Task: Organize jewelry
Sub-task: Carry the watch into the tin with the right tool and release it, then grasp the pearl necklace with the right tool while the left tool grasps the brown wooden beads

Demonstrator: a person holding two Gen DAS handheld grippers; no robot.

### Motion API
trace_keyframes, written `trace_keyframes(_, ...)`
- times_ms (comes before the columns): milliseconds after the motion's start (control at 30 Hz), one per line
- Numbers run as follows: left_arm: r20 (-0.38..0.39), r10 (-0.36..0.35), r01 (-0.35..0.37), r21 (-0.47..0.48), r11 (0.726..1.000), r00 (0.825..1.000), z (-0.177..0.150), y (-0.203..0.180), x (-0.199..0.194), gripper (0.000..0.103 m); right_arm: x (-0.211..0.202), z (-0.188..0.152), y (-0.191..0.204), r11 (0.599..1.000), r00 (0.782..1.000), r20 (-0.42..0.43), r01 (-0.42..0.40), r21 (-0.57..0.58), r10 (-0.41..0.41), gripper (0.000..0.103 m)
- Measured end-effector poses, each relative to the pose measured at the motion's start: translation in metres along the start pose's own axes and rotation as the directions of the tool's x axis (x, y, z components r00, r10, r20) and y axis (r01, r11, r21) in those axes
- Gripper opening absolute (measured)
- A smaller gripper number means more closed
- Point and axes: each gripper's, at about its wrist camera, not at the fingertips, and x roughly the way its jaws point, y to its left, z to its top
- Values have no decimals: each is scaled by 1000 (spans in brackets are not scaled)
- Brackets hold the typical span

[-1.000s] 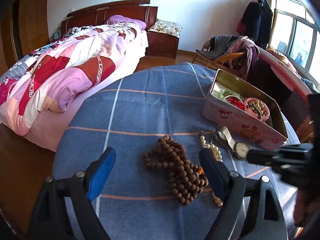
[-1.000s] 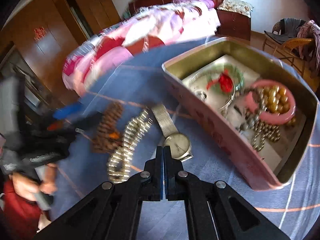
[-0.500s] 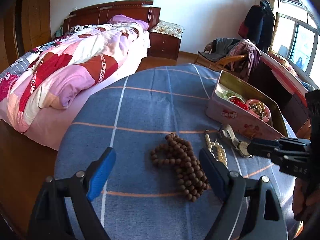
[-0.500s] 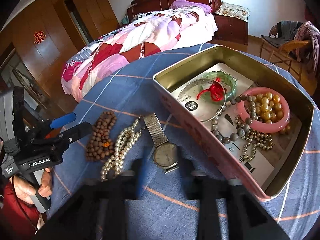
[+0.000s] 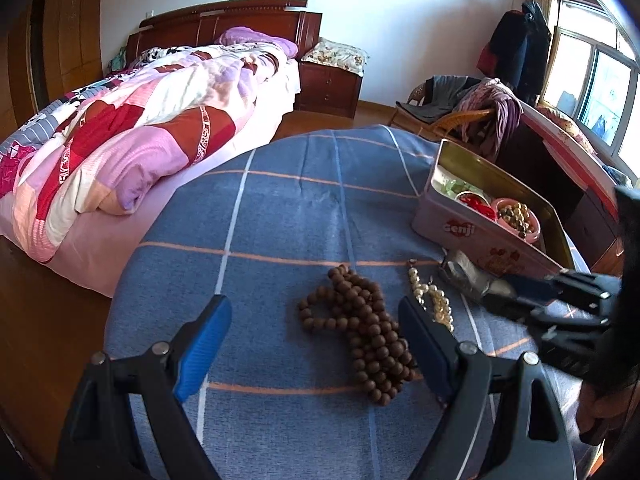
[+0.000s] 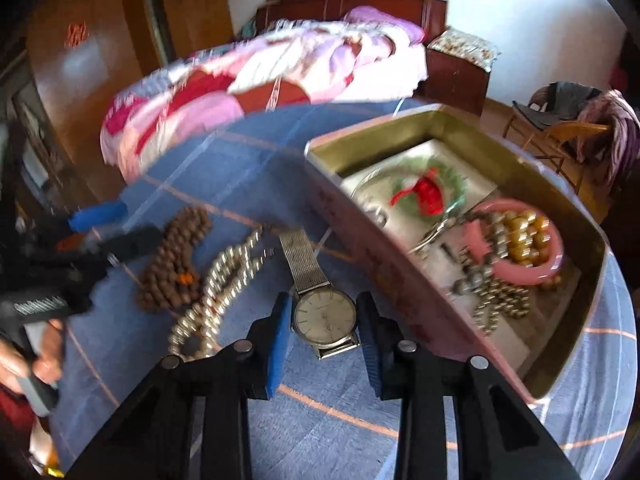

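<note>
A silver wristwatch (image 6: 324, 316) lies on the blue checked tablecloth (image 6: 224, 160), its round face between the open fingers of my right gripper (image 6: 324, 320). A pearl necklace (image 6: 224, 280) and a brown wooden bead strand (image 6: 172, 264) lie to its left. The open pink tin (image 6: 400, 248) on the right holds a green bangle, a pink bangle and bead strands. My left gripper (image 5: 316, 340) is open above the brown beads (image 5: 360, 336), with the pearls (image 5: 432, 300) by its right finger. The right gripper (image 5: 492, 292) also shows in the left wrist view.
A bed with a pink and red quilt (image 5: 132, 136) stands beyond the table's left edge. A wicker chair with clothes (image 5: 460, 112) stands behind the tin (image 5: 480, 236). A nightstand (image 5: 328, 84) is at the back wall.
My right gripper has opened from shut and moved down, so its fingers now flank the watch face. My left gripper has drawn back a little from the brown beads.
</note>
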Motion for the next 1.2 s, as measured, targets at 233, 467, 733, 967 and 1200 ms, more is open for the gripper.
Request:
trace_keyframes(233,-10,-11,11,11,1000,1000,3,-7,5,87,-60,35,-29,995,979,189,64,75,-77,34)
trace_keyframes(467,-58,15,-15,10,1000,998,7,-15,20,87,-22,30,-93,977,988,113,80,199,-104,35)
trace_keyframes(733,-146,35,-34,9,999,989,5,-17,36,86,-54,3,-82,959,973,178,93,269,-144,62)
trace_keyframes(967,-144,63,-54,59,997,988,5,-27,35,70,-51,-14,-30,977,989,144,-2,212,-29,62)
trace_keyframes(1200,-137,80,-74,51,996,987,4,-25,32,57,-10,-12,30,992,995,75,-69,103,62,61)
